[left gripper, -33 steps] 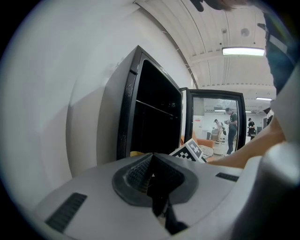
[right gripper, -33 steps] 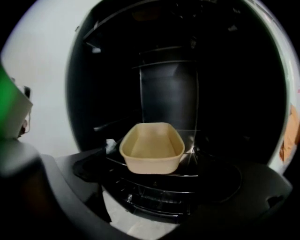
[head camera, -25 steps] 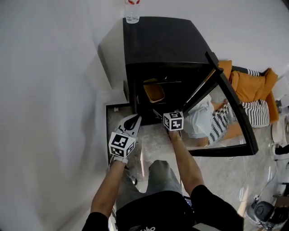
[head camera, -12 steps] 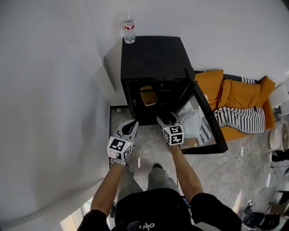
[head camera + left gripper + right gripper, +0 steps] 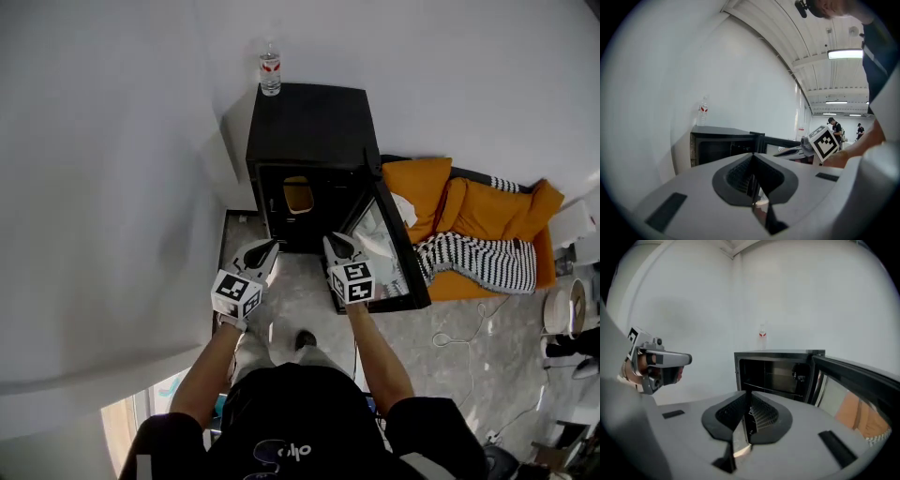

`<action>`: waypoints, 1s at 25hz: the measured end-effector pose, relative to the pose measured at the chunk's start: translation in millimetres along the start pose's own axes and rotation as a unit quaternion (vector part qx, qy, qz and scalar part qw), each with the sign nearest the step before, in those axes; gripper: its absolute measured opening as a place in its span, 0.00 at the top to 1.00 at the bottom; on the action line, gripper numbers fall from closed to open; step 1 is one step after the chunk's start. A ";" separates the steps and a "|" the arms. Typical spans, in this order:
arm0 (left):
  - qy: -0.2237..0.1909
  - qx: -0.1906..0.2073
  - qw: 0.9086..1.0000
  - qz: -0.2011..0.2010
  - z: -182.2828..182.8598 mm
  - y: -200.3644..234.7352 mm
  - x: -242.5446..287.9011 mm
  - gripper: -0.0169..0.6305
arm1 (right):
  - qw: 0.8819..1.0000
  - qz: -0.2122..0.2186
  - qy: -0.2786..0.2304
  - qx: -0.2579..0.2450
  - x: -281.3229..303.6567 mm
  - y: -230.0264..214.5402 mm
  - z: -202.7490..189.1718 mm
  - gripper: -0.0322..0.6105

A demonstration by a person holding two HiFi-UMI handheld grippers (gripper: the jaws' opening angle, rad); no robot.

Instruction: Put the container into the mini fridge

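Note:
The black mini fridge [image 5: 309,122] stands against the wall with its glass door [image 5: 389,248] swung open to the right. A yellow container [image 5: 298,193] sits inside it on the left of the compartment. My left gripper [image 5: 265,247] hangs in front of the fridge, shut and empty. My right gripper [image 5: 333,242] is beside it, just before the open door; its jaws are closing, almost together, with nothing between them. In the right gripper view the fridge [image 5: 773,373] lies straight ahead of the jaws [image 5: 749,401]. The left gripper view shows its jaws [image 5: 752,161] closed.
A water bottle [image 5: 270,70] stands on the fridge's back left corner. An orange cushion [image 5: 469,211] and a striped cloth [image 5: 469,258] lie on the floor to the right of the door. A white wall runs along the left.
Both grippers have drawn back from the fridge opening as the person stepped away. The right gripper's jaws have come together. The container stays inside the fridge.

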State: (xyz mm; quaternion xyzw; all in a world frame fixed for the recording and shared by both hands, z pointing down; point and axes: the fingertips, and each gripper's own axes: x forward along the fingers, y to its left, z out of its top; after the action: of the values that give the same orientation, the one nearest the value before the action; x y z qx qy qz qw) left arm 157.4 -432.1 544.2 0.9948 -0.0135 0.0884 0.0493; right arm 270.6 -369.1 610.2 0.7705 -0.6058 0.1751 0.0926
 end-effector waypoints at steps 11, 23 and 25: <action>-0.020 -0.013 0.999 0.022 16.6 -31.0 -17.1 0.96 | 0.998 0.052 -0.024 -0.016 -66.7 10.4 32.3 0.94; -0.035 -0.003 0.999 0.028 29.8 -57.5 -20.7 0.96 | 0.997 0.050 -0.048 -0.024 -112.4 -7.4 44.9 0.94; -0.035 -0.002 0.999 0.029 30.5 -58.1 -19.7 0.96 | 0.997 0.050 -0.049 -0.025 -113.5 -9.5 45.8 0.94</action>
State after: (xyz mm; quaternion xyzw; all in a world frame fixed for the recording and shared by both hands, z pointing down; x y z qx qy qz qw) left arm 145.4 -377.0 505.2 0.9963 -0.0439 0.0550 0.0486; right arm 263.7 -280.6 525.2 0.7446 -0.6514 0.1259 0.0732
